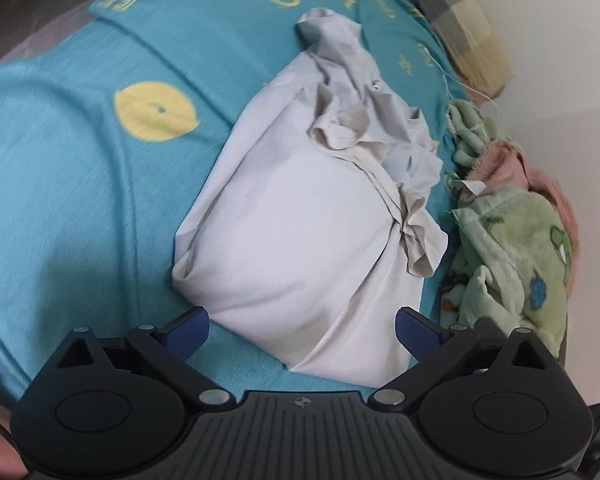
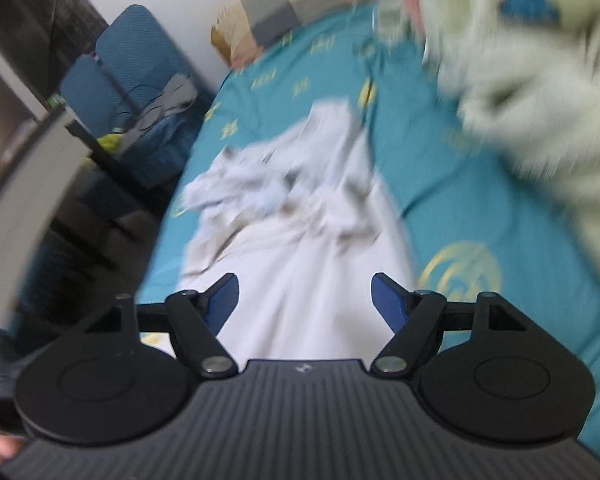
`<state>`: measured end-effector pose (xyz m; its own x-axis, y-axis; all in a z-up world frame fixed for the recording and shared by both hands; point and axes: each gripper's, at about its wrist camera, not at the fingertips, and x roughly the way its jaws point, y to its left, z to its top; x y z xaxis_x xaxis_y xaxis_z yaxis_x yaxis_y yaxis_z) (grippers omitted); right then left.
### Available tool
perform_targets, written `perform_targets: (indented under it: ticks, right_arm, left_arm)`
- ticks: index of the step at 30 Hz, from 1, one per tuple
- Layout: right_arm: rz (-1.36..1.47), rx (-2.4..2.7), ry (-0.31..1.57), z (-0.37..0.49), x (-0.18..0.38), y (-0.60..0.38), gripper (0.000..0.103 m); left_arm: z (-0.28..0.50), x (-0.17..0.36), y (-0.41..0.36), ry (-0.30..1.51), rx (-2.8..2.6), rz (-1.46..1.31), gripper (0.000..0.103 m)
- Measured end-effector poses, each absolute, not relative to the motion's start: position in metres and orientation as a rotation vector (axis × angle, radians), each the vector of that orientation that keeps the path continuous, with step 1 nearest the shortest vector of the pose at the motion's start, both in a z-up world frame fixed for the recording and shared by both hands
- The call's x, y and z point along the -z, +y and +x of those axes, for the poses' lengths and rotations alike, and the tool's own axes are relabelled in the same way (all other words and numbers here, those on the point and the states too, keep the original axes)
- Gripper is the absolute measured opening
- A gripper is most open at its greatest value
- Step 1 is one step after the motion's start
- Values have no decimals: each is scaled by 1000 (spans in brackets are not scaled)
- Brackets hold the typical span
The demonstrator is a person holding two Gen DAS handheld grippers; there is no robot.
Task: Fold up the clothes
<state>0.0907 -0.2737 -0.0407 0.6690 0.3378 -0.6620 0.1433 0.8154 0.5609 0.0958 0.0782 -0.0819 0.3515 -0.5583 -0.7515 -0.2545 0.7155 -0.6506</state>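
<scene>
White garment (image 1: 300, 216) is lying half-bundled on the teal bedsheet (image 1: 80, 184), smooth part near both tools, crumpled part beyond; green fleece pile (image 1: 512, 240) sitting just beside it. Left gripper (image 1: 302, 330) and right gripper (image 2: 304, 300) are hovering spread wide, holding nothing, probably lining up on its near edge

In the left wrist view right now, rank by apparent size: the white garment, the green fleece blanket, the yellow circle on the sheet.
1. white garment, largest.
2. green fleece blanket, partly cut off at the edge.
3. yellow circle, smallest.
</scene>
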Motion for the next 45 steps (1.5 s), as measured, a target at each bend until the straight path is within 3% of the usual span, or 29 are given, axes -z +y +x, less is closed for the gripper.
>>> perform_targets:
  ticks: [3,9,14,17,19,23,25,27,31,40,45]
  right_arm:
    - [856,-215,960,89,65,-271,76]
    - [1145,-137,1182,79,121,-262,77]
    - [1162,28,1143,70,127,-273,76]
    - [1181,97,1093,69,131,-281,75]
    - [1198,121,1064,69,131,-285,74]
    - [1163,158,1034,74,131,-288,55]
    - [1153,174,1034,75,133,-291,31]
    - [1135,176,1013,74,132,-292,21]
    - [1103,152,922,69,114,-294,11]
    - [1042,74,675,56,49,-298,8]
    - [1043,74,592,20,10,-300,8]
  left_arm:
    - [96,92,80,1252,185,-838,99]
    - [97,116,84,1283,121,-924,82]
    - [97,119,81,1251,87,-945,79]
    - [100,119,82,1211,61,-975,71]
    - [102,121,85,1193,39,-1005,57]
    - [104,120,88,1171,24,-1011,39]
    - [105,115,87,1139,46,-1003,23]
    - [106,110,87,1097,69,-992,15]
    - [111,98,85,1027,116,-991,10]
    - [84,22,87,850,208,-1014,7]
    - [47,-26,85,839,235,-1001,6]
